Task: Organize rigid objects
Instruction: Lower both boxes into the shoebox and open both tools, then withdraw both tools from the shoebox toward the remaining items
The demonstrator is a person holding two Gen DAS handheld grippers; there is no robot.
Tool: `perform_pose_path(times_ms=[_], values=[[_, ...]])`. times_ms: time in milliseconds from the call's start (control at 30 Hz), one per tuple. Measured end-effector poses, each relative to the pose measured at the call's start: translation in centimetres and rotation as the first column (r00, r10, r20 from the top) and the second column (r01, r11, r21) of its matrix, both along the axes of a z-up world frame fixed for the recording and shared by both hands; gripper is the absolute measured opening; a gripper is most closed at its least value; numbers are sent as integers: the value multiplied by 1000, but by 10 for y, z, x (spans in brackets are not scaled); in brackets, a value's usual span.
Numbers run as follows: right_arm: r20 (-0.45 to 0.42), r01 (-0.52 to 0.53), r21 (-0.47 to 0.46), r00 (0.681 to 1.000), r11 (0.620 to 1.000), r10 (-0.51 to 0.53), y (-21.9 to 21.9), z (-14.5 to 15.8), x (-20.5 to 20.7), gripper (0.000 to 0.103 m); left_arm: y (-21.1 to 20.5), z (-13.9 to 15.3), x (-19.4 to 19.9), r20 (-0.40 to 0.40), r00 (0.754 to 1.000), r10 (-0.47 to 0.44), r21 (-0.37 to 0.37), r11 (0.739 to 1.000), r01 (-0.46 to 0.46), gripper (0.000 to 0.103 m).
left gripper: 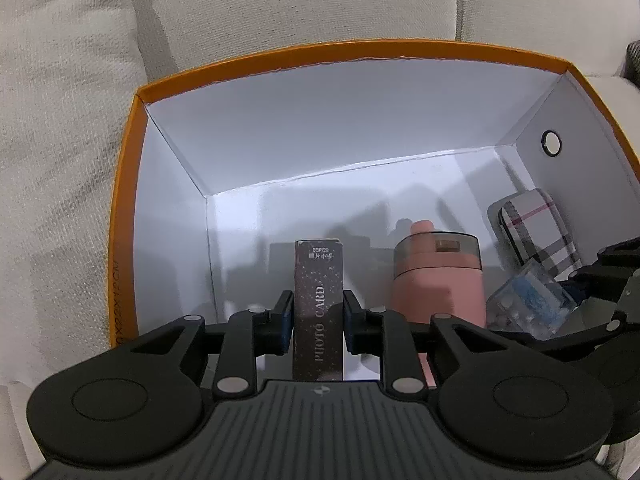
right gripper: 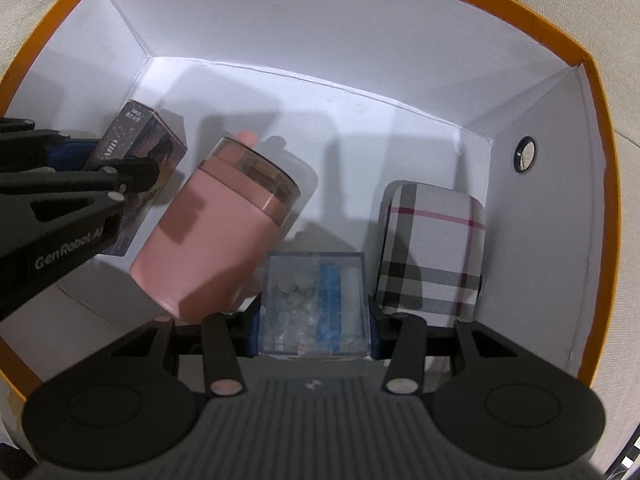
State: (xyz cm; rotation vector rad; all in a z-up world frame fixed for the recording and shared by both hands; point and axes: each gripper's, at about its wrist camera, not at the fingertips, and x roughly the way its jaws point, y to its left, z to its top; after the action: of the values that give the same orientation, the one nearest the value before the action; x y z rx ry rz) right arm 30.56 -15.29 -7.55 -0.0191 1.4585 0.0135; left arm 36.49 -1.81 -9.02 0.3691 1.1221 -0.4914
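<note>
Left gripper (left gripper: pixel 319 314): fingers clamped on the narrow faces of the photo card box (left gripper: pixel 319 304); box long axis runs straight out along the fingers, its far end pointing down toward the floor of the orange-rimmed box (left gripper: pixel 124 184) (white inside); whether that end touches the floor, cannot tell.

Right gripper (right gripper: pixel 313 330): fingers clamped on the side walls of the clear plastic case (right gripper: pixel 313 304), blue strip and pale pieces inside; case sits between the fingers, pointing nearly straight down into the same container.

Beyond the fingers, right wrist view: pink tumbler (right gripper: pixel 224 228) just left of the clear case, lying tilted, lid end farther away; plaid case (right gripper: pixel 432 248) just right, against the side wall; the gap between these two lies directly ahead of the clear case.

Judgement: the right hand's placement turns on that gap; the clear case already lines up with it. The left hand's box has free floor on its left, the tumbler close on its right; release should favour the left side.

Farther: white back wall; pale cushions (left gripper: pixel 280 0) outside the rim.
</note>
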Motion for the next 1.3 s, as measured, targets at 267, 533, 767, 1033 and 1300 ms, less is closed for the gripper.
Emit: perform_pose_path(times_ms=[267,533,767,1033,1300], values=[[20,8,-5,1000,1000,-8,0,5,-5,48,2,4,-2,2,1000,-17,-24,1000,18,38],[60,16,-11,998,1000,-15,4,17,-12,54,2,12,-6,47,999,-14,-6,1000,14,54],[87,17,-25,996,1000,-15,2,29,-18,62,6,23,-9,63,998,-4,-18,1000,5,54],[130,29,-17,991,999,-26,-1,51,-24,62,10,42,-18,93,996,6,-20,1000,-4,56],[167,35,-16,985,999,-31,1,77,-35,63,18,66,-32,121,992,21,-35,999,-17,59]])
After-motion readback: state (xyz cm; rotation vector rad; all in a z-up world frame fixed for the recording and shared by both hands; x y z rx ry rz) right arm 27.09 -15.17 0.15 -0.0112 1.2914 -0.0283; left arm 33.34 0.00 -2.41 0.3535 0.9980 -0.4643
